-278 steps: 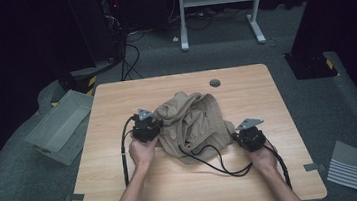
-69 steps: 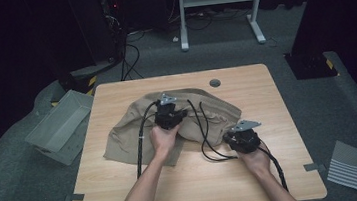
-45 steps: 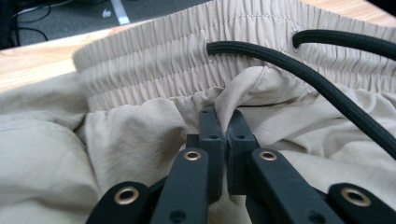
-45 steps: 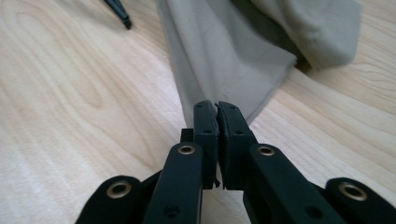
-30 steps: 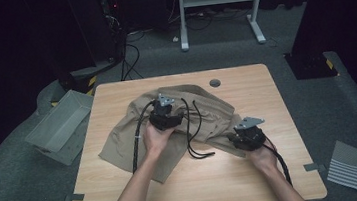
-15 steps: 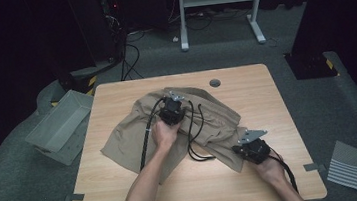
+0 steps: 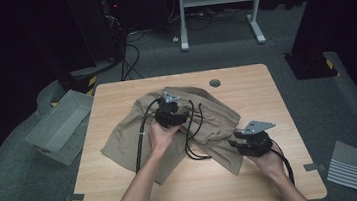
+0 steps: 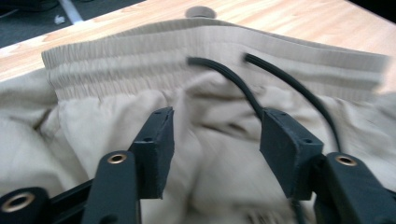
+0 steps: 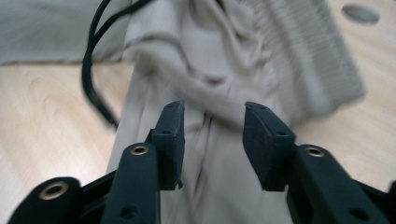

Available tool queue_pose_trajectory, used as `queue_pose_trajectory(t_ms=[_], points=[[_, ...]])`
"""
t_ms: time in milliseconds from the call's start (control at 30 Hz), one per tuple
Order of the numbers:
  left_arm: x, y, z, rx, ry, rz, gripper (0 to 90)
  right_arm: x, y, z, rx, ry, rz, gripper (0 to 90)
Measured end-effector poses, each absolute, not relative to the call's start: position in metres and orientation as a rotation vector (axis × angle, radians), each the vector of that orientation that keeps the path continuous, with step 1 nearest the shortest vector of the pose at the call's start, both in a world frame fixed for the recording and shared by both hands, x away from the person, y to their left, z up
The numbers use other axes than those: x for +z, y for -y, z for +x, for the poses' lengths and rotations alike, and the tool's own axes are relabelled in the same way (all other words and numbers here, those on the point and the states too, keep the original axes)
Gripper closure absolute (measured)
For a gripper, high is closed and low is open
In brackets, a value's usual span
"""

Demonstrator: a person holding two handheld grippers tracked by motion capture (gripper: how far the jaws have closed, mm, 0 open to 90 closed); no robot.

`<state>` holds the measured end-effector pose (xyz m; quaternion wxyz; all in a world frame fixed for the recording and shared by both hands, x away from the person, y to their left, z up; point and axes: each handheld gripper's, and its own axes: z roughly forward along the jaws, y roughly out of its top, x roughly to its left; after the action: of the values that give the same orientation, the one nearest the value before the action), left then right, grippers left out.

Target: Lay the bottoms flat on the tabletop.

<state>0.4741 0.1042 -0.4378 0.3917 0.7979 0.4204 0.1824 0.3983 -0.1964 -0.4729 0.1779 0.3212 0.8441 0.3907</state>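
Beige cotton shorts [image 7: 179, 130] with a ribbed elastic waistband lie rumpled across the middle of the pale wooden desk [image 7: 126, 196], the waistband toward the far edge and one leg trailing toward the near right corner. Off the desk's left edge, a grey plastic bin [image 7: 59, 128] sits on the dark carpet.

On the left, the person's left hand [image 7: 162, 135] holds the left gripper [image 7: 171, 112] over the upper part of the shorts, just short of the waistband. In the left gripper view its two black jaws stand apart above the creased fabric [image 8: 210, 154], having just been opening, with cloth below the gap and nothing pinched between the pads; the tool is released. Black cable [image 8: 233, 79] loops over the cloth ahead of it.

Beyond the waistband, near the far edge, a round grey grommet [image 7: 215, 83] is set into the desk top.

On the right, the right hand [image 7: 268, 161] carries the right gripper [image 7: 251, 140] at the hem of the trailing leg, close to the near right corner. Its jaws have likewise just been opening and now stand parted over a fold of the fabric [image 9: 210, 116], gripping nothing. A loop of black cable [image 9: 93, 74] lies on the wood to their left.
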Motion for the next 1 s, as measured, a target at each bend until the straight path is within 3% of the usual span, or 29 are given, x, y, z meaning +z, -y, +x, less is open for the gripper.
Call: queue_pose_trajectory(t_ms=[133,233,433,700,767,833,867,933,1000], points=[[-0.439,-0.102,0.445,0.412,-1.009,2.063,42.5,-0.475,0.179,0.424,1.065,-2.410,0.910,53.3],[-0.452,-0.087,0.423,0.338,-0.934,2.129,42.4,-0.485,0.171,0.444,1.019,-2.452,0.953,57.7],[-0.481,-0.045,0.406,0.254,-0.807,2.283,40.9,-0.511,0.164,0.459,0.938,-2.553,0.915,88.4],[-0.500,-0.006,0.403,0.274,-0.770,2.305,38.1,-0.510,0.165,0.463,0.943,-2.569,0.957,90.0],[-0.507,0.001,0.403,0.293,-0.768,2.321,38.2,-0.510,0.163,0.462,0.931,-2.550,0.957,87.8],[-0.511,0.003,0.402,0.303,-0.757,2.324,39.9,-0.508,0.163,0.461,0.923,-2.511,0.940,72.8],[-0.511,0.003,0.403,0.293,-0.758,2.316,44.7,-0.506,0.163,0.461,0.934,-2.484,0.944,63.6],[-0.511,0.003,0.402,0.296,-0.743,2.313,53.3,-0.502,0.163,0.463,0.942,-2.464,0.955,54.7],[-0.511,0.004,0.401,0.290,-0.720,2.317,64.2,-0.503,0.162,0.466,0.913,-2.488,0.946,54.8]])
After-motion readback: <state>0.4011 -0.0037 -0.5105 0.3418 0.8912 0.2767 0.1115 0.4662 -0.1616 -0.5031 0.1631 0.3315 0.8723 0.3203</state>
